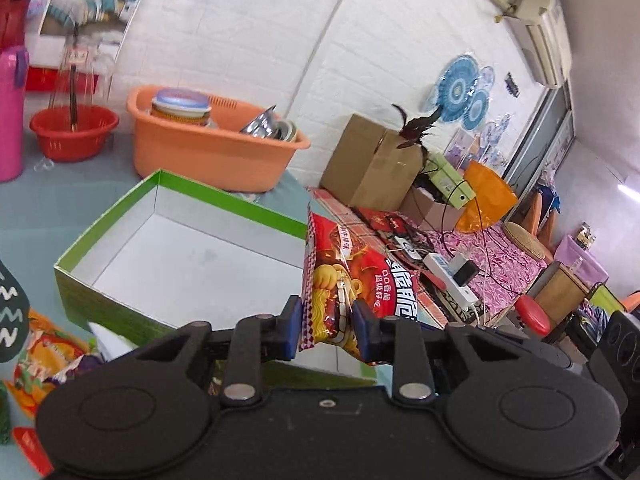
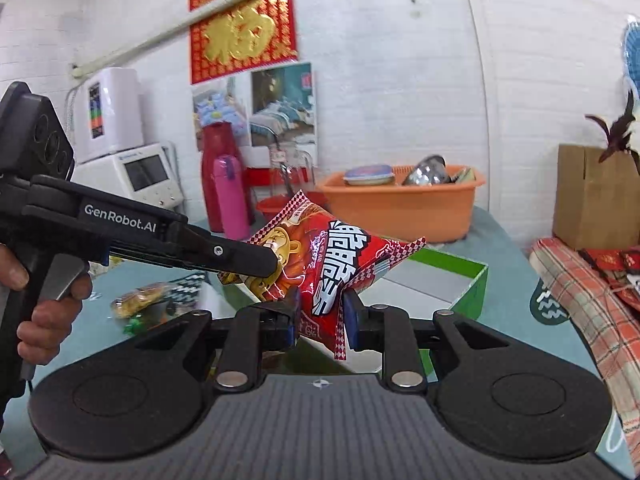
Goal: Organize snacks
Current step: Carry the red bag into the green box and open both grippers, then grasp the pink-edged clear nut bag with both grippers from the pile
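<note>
Both grippers grasp the same red snack packet point(image 1: 352, 280), held in the air over the near edge of the green box point(image 1: 180, 256). The left gripper point(image 1: 326, 330) is clenched on one end of the packet; the right gripper point(image 2: 320, 316) is clenched on the other end. In the right wrist view, the left gripper's finger covers part of the cartoon figure printed on the packet. The packet carries large white Chinese characters, partly cut off by creases and the pads point(image 2: 350, 314). The left gripper's body reads "GenRobot.AI". The box is open, with a white interior, and rests on the blue-grey table point(image 1: 60, 196). More snack packets point(image 1: 44, 356) lie just beside the box, partly hidden behind the gripper housing. An orange basin point(image 1: 216, 156) holding dishes stands behind the box.
</note>
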Available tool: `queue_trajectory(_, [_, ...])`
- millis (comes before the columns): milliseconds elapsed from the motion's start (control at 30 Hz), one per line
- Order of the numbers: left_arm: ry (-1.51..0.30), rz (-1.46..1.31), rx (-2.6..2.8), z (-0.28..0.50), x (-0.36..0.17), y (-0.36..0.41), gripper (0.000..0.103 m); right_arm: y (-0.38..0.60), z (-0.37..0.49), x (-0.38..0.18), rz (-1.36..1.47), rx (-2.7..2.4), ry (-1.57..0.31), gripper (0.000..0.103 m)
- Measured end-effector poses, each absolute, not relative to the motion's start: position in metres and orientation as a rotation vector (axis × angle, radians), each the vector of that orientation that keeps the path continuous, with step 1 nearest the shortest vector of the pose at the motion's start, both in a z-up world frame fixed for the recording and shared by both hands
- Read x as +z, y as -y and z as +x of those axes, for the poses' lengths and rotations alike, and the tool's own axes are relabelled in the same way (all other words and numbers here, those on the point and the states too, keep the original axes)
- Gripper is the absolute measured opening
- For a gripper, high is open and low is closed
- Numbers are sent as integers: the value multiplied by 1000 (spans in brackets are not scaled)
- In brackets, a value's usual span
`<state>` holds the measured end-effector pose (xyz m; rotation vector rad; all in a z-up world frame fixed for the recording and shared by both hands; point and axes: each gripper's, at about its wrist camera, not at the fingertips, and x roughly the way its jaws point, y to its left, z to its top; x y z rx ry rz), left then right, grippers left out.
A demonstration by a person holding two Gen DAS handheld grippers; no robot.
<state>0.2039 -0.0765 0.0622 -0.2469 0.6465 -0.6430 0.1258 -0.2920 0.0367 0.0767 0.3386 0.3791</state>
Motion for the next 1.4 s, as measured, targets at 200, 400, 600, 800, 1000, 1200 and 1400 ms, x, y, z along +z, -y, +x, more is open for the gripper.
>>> queue_trajectory(200, [-730, -246, -614, 243, 40, 81, 51, 291, 160, 20, 82, 352, -408, 41])
queue_trajectory(400, [-750, -257, -606, 253, 24, 82, 103, 286, 176, 4, 36, 340, -455, 61])
queue_trajectory(600, [-668, -247, -582, 228, 47, 72, 103, 279, 156, 10, -59, 322, -382, 103])
queue_trajectory(800, [-517, -207, -587, 161, 99, 56, 103, 290, 107, 47, 15, 364, -259, 103])
queue_trajectory(1000, [-451, -122, -589, 83, 108, 41, 103, 291, 56, 59, 60, 444, -241, 103])
queue_trajectory(1200, [-552, -107, -562, 40, 65, 27, 103, 288, 26, 45, 101, 524, -304, 103])
queue_trajectory(1400, [-691, -189, -543, 26, 13, 7, 103, 273, 13, 7, 124, 556, -481, 103])
